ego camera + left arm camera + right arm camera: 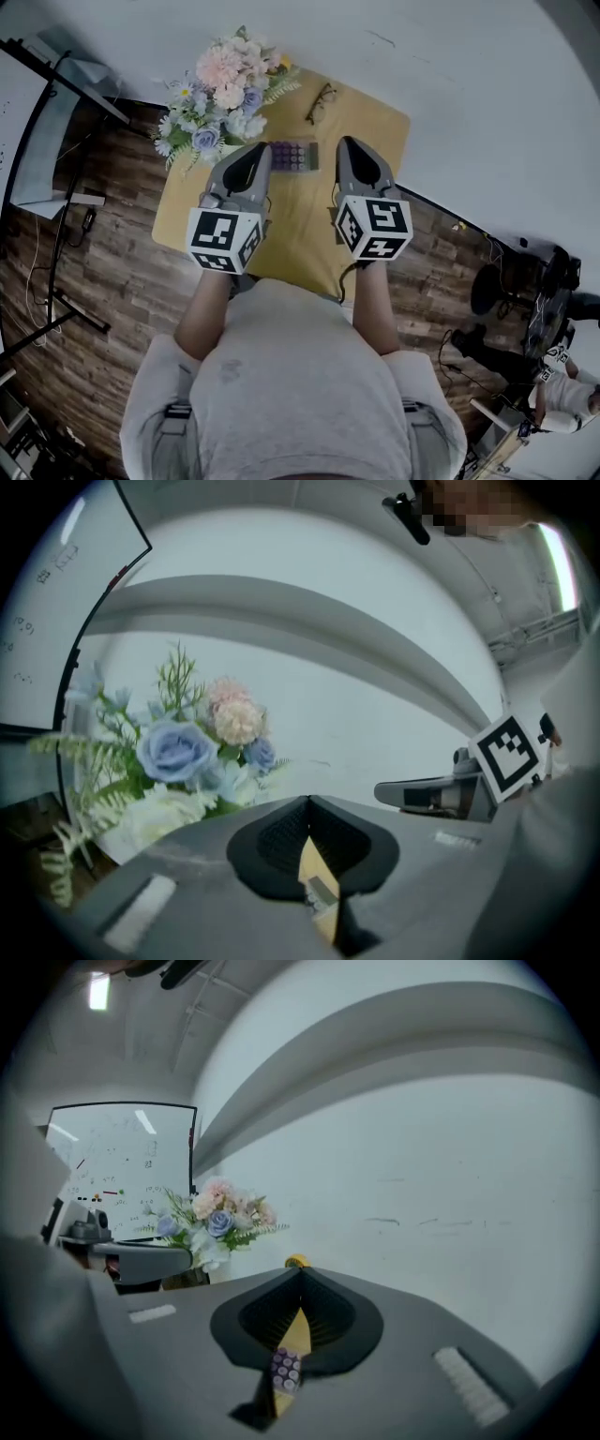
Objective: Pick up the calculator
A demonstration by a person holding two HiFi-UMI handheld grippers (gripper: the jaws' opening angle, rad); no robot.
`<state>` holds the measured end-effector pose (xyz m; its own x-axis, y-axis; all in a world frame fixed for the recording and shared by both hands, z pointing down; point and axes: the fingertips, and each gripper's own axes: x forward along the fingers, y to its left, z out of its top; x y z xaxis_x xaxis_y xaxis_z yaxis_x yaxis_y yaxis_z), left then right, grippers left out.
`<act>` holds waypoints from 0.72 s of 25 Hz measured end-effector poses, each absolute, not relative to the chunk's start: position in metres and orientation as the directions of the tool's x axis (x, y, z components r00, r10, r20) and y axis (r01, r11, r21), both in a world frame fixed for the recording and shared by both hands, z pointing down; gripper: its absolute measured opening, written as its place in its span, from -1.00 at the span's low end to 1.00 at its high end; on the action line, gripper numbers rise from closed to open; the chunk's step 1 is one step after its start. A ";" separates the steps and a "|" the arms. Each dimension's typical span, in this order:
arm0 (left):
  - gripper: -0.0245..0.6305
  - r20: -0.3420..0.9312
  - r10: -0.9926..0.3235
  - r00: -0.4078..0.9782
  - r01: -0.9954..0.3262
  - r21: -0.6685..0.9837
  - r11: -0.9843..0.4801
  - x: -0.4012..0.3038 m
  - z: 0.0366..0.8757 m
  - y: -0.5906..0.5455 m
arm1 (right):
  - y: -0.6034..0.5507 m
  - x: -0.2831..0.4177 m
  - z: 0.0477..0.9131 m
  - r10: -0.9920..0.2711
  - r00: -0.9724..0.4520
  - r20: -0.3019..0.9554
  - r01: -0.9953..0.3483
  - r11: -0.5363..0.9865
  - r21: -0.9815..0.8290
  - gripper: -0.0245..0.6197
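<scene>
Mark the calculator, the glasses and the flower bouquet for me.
calculator [295,157], head view, on its purple keypad.
glasses [320,102], head view, about the bridge between the lenses.
flower bouquet [218,67], head view, on the large pink bloom.

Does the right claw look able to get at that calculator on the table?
Probably yes: the calculator lies uncovered just beside the right claw, with nothing between them. Its jaws are shut, though, so they must open first.
</scene>
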<state>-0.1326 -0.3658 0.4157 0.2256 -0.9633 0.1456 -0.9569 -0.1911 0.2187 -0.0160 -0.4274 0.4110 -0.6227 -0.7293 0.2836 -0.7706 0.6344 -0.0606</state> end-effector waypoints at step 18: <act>-0.86 0.547 -0.829 0.118 -0.925 0.365 0.110 -0.143 0.579 -0.370 | -0.448 -0.002 0.562 -0.490 -0.648 0.583 -0.720 0.644 -0.258 -0.86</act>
<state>-0.1435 -0.3699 0.5787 0.1180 -0.8285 0.5473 -0.9245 0.1095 0.3651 -0.0025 -0.4475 0.5615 -0.6475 -0.4904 0.5833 -0.7201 0.6442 -0.2578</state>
